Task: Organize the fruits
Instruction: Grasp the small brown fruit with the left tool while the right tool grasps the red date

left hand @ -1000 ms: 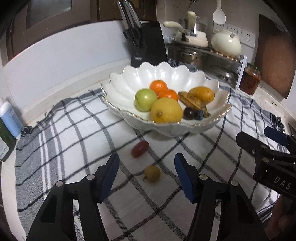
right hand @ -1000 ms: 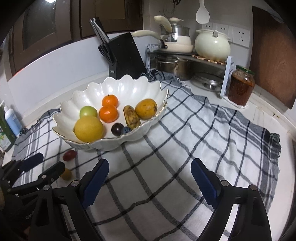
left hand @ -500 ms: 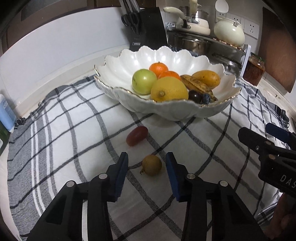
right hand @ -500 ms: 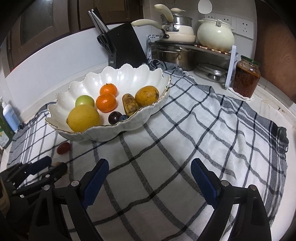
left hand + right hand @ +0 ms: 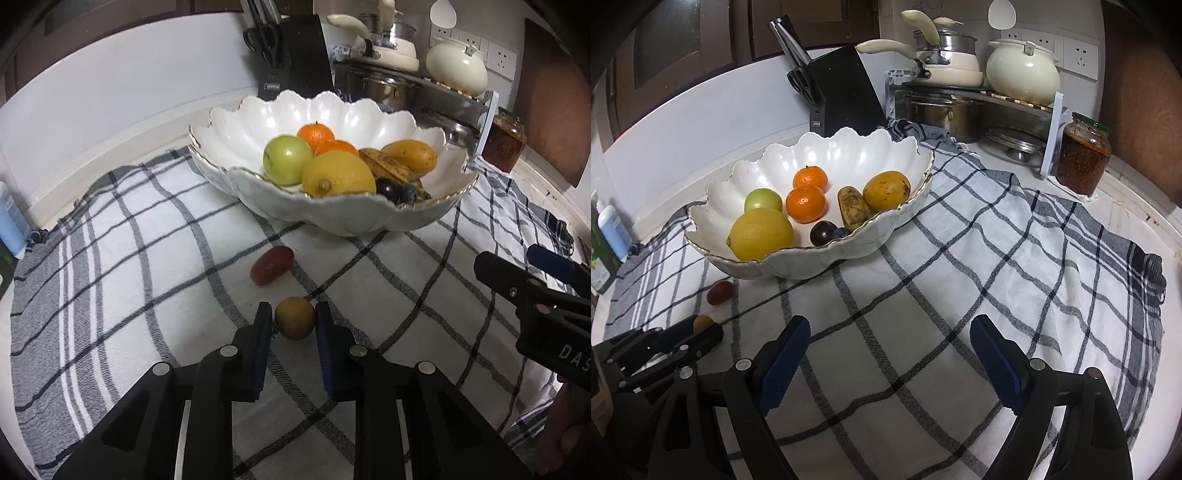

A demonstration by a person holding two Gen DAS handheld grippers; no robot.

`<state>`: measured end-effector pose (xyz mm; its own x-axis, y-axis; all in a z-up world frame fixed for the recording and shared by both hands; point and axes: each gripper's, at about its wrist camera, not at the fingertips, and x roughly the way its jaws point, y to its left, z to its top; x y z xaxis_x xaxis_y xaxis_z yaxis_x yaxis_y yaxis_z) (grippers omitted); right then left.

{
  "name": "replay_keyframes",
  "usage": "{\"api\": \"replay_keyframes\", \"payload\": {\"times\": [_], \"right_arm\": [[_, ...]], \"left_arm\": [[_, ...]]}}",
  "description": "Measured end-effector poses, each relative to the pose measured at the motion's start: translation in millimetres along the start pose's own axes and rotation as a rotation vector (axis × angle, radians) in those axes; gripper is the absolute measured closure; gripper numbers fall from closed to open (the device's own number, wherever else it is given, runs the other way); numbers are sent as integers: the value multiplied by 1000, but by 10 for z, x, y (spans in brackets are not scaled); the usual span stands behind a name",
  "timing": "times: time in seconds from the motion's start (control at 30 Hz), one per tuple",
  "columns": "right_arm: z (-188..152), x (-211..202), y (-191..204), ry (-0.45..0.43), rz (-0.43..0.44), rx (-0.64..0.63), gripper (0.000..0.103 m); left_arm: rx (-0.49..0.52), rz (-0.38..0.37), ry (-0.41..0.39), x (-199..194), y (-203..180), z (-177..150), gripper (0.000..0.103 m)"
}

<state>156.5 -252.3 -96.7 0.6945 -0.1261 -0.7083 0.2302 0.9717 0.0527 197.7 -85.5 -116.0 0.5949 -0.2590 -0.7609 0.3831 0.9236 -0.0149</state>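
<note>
A white scalloped bowl [image 5: 424, 218] [image 5: 849, 254] on the checked cloth holds a lemon [image 5: 338, 177], a green apple [image 5: 286, 158], two tangerines, a mango, a spotted banana and dark plums. A red grape [image 5: 271, 264] [image 5: 719, 291] lies on the cloth in front of the bowl. My left gripper [image 5: 293, 325] is shut on a small brown round fruit [image 5: 294, 322] [image 5: 703, 322] that rests on the cloth. My right gripper [image 5: 890, 358] is open and empty above the cloth, right of the left one; its fingers [image 5: 517, 284] show in the left wrist view.
A black knife block [image 5: 842, 96] stands behind the bowl. A rack with pots [image 5: 960, 110] and a cream pot [image 5: 1023, 70] is at the back right, with a jar of red paste [image 5: 1084, 155]. Bottles [image 5: 613, 229] stand at the left edge.
My left gripper moved forward and down and closed its fingers around the small brown fruit. The right gripper stayed open and shifted only slightly.
</note>
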Motion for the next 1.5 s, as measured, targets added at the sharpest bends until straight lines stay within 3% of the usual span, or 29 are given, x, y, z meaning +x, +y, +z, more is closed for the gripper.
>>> {"api": "replay_keyframes", "payload": {"times": [0.4,0.7,0.87,0.97,1.03,1.13,1.27,1.5], "right_arm": [[32,-163,238,-21,26,-23,14],[36,-96,846,-26,130,-109,14],[68,-14,1199,-29,180,-178,19],[80,74,1360,-16,198,-207,28],[69,158,1397,14,199,-195,29],[37,278,1485,59,217,-209,39],[54,333,1554,59,209,-215,40],[95,475,1659,79,207,-229,49]], "left_arm": [[-32,21,-35,-247,258,-16,79],[-104,95,-58,-497,826,-123,79],[-139,128,-69,-560,1069,-155,79],[-160,138,-67,-549,1185,-167,79],[-172,142,-64,-532,1245,-171,79],[-181,141,-62,-505,1301,-178,79],[-193,138,-55,-462,1365,-184,79],[-208,134,-50,-417,1445,-179,79]]}}
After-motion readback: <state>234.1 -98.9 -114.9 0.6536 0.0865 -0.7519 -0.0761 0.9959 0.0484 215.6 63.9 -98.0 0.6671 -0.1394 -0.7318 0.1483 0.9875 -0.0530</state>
